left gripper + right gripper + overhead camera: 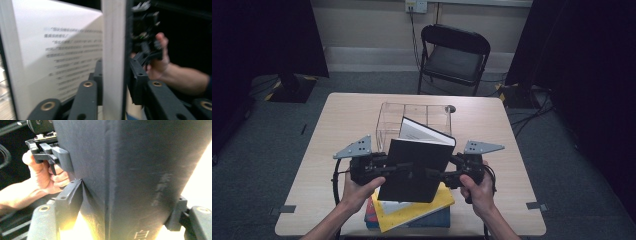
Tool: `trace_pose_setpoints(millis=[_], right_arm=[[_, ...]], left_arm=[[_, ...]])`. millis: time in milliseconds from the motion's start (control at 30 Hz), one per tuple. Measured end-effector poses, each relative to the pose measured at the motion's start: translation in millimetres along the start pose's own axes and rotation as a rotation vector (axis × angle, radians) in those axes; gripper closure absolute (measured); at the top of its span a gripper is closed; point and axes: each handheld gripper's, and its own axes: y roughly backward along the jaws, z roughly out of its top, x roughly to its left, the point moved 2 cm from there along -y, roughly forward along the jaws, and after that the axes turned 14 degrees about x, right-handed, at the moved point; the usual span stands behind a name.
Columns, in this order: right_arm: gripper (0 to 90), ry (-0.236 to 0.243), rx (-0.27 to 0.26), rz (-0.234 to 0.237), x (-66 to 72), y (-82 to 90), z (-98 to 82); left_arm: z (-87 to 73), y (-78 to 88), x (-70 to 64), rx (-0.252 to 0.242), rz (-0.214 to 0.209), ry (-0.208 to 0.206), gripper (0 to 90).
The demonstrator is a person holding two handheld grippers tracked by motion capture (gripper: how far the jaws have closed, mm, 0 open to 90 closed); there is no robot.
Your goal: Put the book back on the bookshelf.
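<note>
**Above the worktop: book held by both tools**

Above the pale wooden worktop (pixel 342 115), the black hardcover book (pixel 414 167) hangs partly open over a yellow book (pixel 412 210) on a stack. Left tool (pixel 404 170) clamps a block of pages and back cover; right tool (pixel 432 175) grips the spine edge. Clear plastic box (pixel 387 117) behind.

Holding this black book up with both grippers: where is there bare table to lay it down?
Bare wooden table lies left of the clear plastic organiser box, and more between the box and the table's right edge. The near middle is crowded: a stack of books topped by a yellow one sits under the black hardcover book.
</note>
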Motion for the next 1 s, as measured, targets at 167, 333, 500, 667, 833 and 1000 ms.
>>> trace_pose_setpoints(millis=[167, 333, 500, 667, 833, 1000], right_arm=[[38.8, 0.048, -0.002, -0.012, 3.9, -0.1, -2.6], [41.0, 0.072, -0.010, 0.023, 7.7, -1.5, -4.4], [39.5, 0.109, 0.005, 0.045, 10.9, -6.0, -4.3], [33.5, 0.184, -0.001, -0.030, 22.5, -10.8, -1.4], [23.8, 0.210, -0.029, -0.075, 25.9, -8.4, 2.9], [26.1, 0.201, -0.014, -0.048, 26.7, -13.9, 1.2]], left_arm=[[-7.8, 1.1, 2.9, 0.013, 0.037, 0.031, 58.2], [-14.2, 3.4, 4.0, 0.003, 0.041, 0.038, 50.0], [-18.9, 8.2, -0.8, 0.027, 0.064, 0.004, 47.9], [-22.6, 10.9, -6.7, 0.034, 0.090, -0.010, 46.1], [-30.5, 20.1, -6.6, 0.050, 0.117, -0.007, 44.6], [-48.7, 29.1, -3.6, 0.042, 0.154, 0.075, 44.2]])
